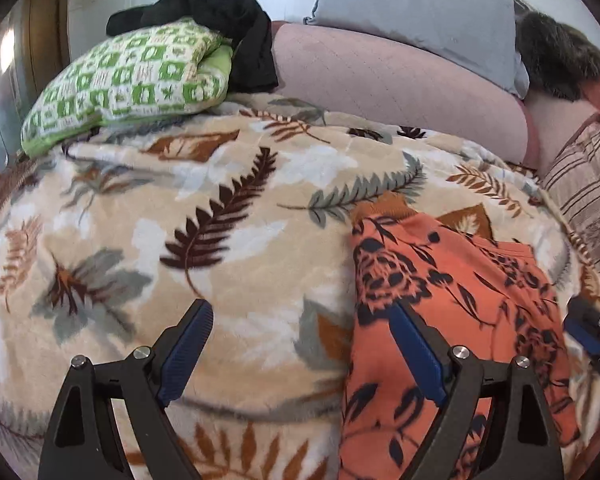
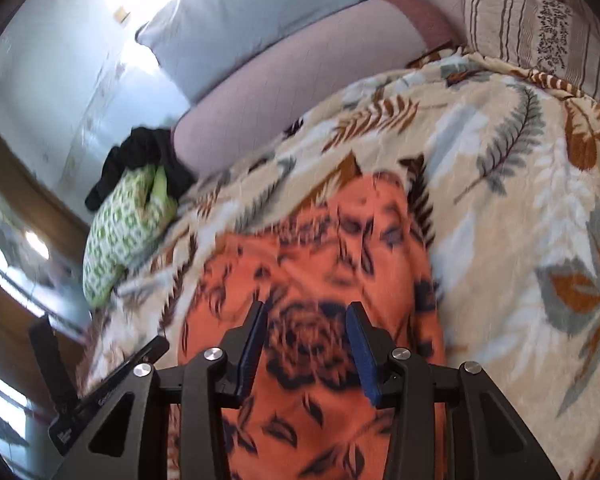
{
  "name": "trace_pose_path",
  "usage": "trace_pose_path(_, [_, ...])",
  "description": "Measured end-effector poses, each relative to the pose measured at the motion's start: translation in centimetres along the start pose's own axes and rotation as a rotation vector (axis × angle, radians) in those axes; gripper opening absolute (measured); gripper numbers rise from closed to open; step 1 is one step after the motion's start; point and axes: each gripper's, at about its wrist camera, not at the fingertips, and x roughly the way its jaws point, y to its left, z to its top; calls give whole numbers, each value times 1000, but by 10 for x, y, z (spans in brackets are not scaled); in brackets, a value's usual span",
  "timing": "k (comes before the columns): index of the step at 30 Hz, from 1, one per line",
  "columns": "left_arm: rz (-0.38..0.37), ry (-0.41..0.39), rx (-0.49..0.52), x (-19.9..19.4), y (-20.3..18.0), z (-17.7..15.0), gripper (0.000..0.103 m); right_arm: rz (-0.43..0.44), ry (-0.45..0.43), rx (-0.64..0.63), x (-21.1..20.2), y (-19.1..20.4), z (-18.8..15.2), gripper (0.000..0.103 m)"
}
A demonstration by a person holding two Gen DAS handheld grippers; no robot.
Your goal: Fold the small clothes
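Observation:
An orange garment (image 1: 452, 304) with a dark flower print lies flat on the leaf-patterned blanket (image 1: 220, 208), as a long strip at the right of the left wrist view. My left gripper (image 1: 300, 310) is open wide above the blanket. Its right finger (image 1: 416, 344) hovers over the garment's left edge, and nothing is between the pads. In the right wrist view the same garment (image 2: 320, 264) fills the middle. My right gripper (image 2: 307, 310) hangs over it with its jaws partly apart and nothing pinched between them. The right gripper's tip (image 1: 584, 330) shows at the garment's right edge.
A green-and-white patterned bundle (image 1: 132, 76) with a black garment (image 1: 236, 24) on it lies at the far left. A pink bolster (image 1: 380, 80), a light blue pillow (image 1: 412, 8) and a striped cushion (image 1: 588, 200) line the far and right sides.

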Motion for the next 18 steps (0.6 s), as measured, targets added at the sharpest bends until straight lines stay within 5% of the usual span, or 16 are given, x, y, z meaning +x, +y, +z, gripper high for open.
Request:
trace_pose_path(4, [17, 104, 48, 33, -12, -6, 90, 18, 39, 135, 32, -18, 23, 50])
trace_pose_path(5, [13, 106, 45, 36, -13, -8, 90, 2, 95, 149, 48, -23, 24, 59])
trace_pose_path(7, [15, 90, 51, 33, -14, -9, 90, -21, 116, 139, 63, -28, 20, 59])
trace_pose_path(18, [23, 15, 72, -20, -4, -13, 90, -5, 23, 37, 5, 5, -1, 59])
